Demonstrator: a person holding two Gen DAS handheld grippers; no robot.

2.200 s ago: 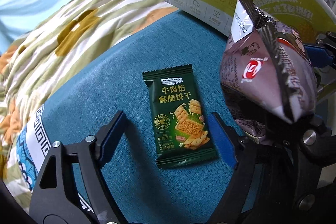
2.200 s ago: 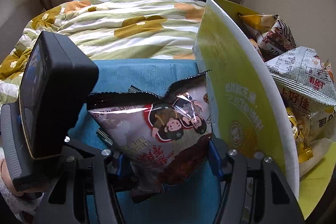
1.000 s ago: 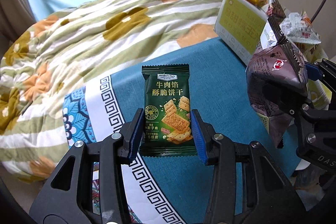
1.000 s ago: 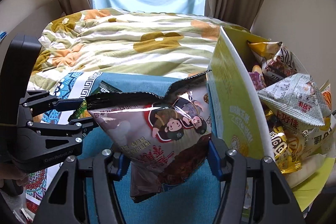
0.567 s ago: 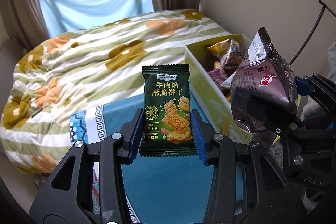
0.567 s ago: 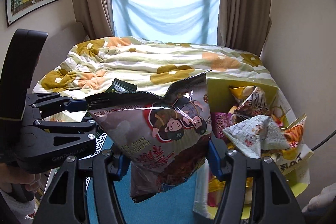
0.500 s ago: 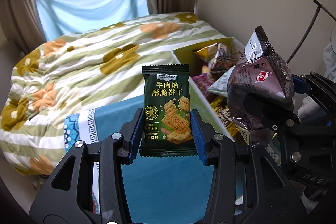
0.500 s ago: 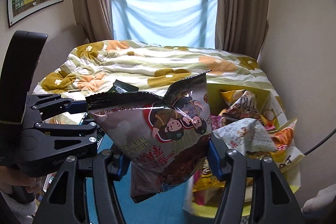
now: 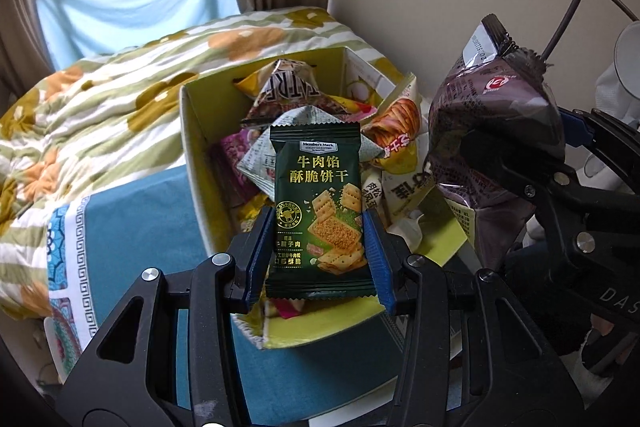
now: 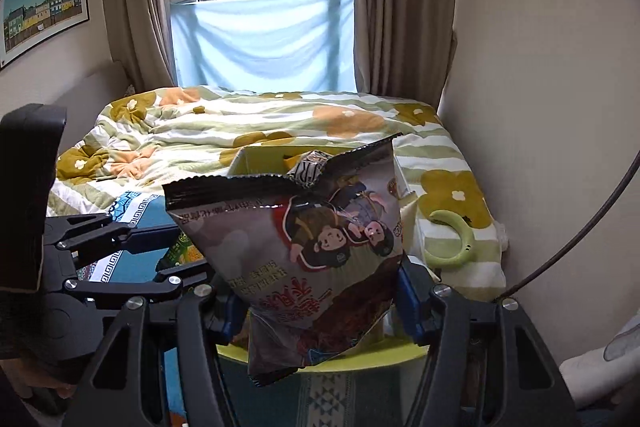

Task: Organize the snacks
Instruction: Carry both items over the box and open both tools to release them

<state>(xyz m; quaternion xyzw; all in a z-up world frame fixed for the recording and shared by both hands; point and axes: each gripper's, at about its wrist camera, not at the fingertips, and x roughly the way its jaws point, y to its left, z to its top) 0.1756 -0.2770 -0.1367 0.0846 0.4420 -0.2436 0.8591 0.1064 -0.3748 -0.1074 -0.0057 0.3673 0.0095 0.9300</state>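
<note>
My left gripper (image 9: 318, 251) is clamped on a dark green foil cracker packet with gold lettering (image 9: 318, 205), one blue pad on each long edge. The packet stands upright, lifted clear of the teal cloth surface (image 9: 140, 227), and hangs over the near end of the open yellow cardboard box (image 9: 190, 163). That box is heaped with assorted snack bags (image 9: 320, 115).

My right gripper (image 10: 320, 301) is clamped on a purple-grey puffed snack bag printed with cartoon figures (image 10: 304, 255); the print reads upside down and the crimped seal is uppermost. In the right wrist view this bag hides most of the box; only the box's rim (image 10: 260, 157) shows behind it. A pale green crescent-shaped object (image 10: 452, 243) lies on the flowered striped quilt (image 10: 240, 131) to the right.
</note>
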